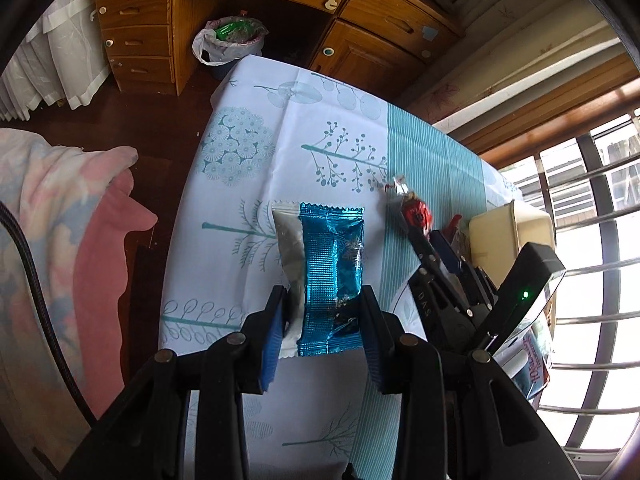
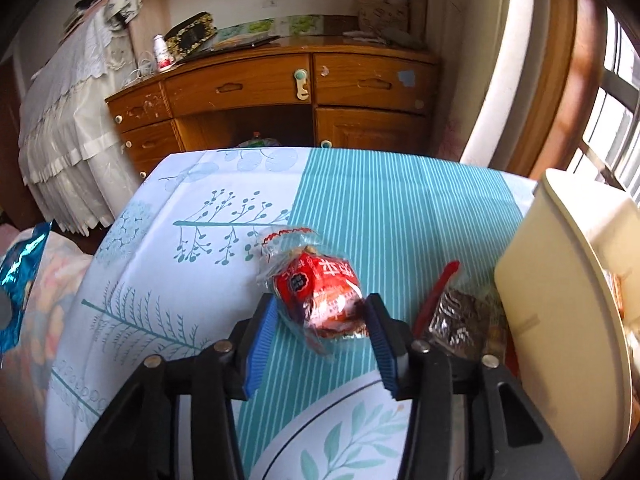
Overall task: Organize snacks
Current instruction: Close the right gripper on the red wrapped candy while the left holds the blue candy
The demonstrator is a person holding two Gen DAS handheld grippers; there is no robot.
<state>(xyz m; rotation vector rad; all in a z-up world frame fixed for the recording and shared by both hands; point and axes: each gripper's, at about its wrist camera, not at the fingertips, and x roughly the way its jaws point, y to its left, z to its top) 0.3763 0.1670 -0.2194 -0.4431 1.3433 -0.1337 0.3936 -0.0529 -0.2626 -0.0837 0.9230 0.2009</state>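
Note:
A blue foil snack packet (image 1: 332,248), with a white one behind it, hangs above the tablecloth (image 1: 320,128); my left gripper (image 1: 323,294) is shut on its lower half. The same blue packet shows at the left edge of the right wrist view (image 2: 16,280). A red snack in clear wrap (image 2: 316,284) lies on the striped band of the cloth, and my right gripper (image 2: 320,304) is shut on it, both pads touching the wrap. In the left wrist view that red snack (image 1: 416,214) sits at the tips of the right gripper (image 1: 424,240).
A cream plastic box (image 2: 560,280) stands at the table's right edge, with a dark foil snack and red strip (image 2: 460,320) beside it. Beyond the table are a wooden desk (image 2: 280,88) and a lined bin (image 1: 232,40). A pink blanket (image 1: 60,240) lies left; window bars right.

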